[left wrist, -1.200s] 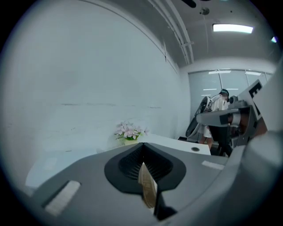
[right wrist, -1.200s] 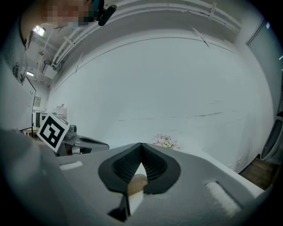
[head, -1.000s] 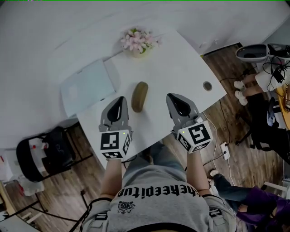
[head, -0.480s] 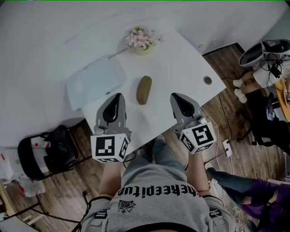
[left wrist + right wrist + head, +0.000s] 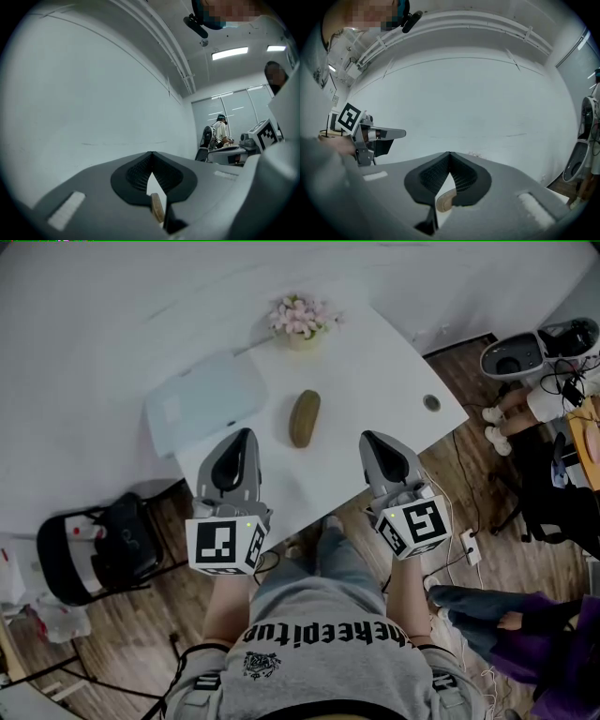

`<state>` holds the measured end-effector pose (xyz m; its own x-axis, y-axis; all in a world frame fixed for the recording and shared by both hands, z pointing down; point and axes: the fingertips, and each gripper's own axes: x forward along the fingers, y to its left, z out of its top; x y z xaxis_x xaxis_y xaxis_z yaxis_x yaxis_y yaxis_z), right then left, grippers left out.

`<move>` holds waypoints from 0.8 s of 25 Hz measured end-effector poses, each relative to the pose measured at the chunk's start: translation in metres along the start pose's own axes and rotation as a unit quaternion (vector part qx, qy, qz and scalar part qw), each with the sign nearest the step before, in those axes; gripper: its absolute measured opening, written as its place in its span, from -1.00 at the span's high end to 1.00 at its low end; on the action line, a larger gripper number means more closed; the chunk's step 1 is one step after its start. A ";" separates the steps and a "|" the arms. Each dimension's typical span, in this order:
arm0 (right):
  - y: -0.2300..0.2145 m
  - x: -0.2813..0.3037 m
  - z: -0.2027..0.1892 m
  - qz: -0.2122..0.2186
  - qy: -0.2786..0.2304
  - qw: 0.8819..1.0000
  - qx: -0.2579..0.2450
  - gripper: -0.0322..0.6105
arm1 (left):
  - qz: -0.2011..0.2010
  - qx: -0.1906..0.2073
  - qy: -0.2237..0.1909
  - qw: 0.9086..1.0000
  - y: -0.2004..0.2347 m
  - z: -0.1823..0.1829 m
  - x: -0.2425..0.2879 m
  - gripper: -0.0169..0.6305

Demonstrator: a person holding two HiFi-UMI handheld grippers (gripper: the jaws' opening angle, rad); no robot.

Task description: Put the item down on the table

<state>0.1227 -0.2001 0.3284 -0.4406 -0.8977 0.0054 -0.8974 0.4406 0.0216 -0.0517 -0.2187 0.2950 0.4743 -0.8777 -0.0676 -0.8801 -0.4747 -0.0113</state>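
An olive-brown oblong item [image 5: 304, 418] lies on the white table [image 5: 375, 362], alone and untouched. My left gripper [image 5: 246, 434] hovers at the table's near edge, to the left of the item and apart from it, jaws shut and empty. My right gripper [image 5: 370, 437] hovers to the item's right, also shut with nothing held. In the left gripper view the left gripper [image 5: 151, 153] has its tips together and points at a bare white wall. The right gripper view shows the right gripper [image 5: 449, 153] shut too, with the left gripper's marker cube [image 5: 349, 118] off to the left.
A pot of pink flowers [image 5: 302, 320] stands at the table's far edge. A pale tray [image 5: 202, 401] lies at the left end, and a cable hole [image 5: 431, 402] sits near the right corner. A chair with a black bag [image 5: 89, 549] stands left; people and cables are on the right.
Both grippers have drawn back a little toward the person, and the left one now sits farther from the item. The item has stayed lying on the table.
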 end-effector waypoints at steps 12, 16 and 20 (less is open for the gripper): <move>0.014 -0.009 0.013 -0.018 -0.015 1.000 -0.012 0.90 | -0.003 0.003 -0.007 1.000 0.005 0.003 -0.013 0.91; 0.020 -0.010 0.016 -0.018 -0.018 1.000 -0.015 0.90 | -0.005 0.003 -0.010 1.000 0.007 0.003 -0.018 0.91; 0.024 -0.009 0.018 -0.017 -0.017 1.000 -0.020 0.90 | -0.011 -0.001 -0.012 1.000 0.007 0.003 -0.018 0.91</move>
<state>0.1048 -0.1818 0.3108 -0.4117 -0.9109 -0.0291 -0.9103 0.4095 0.0612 -0.0663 -0.2061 0.2929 0.4921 -0.8658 -0.0909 -0.8698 -0.4932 -0.0114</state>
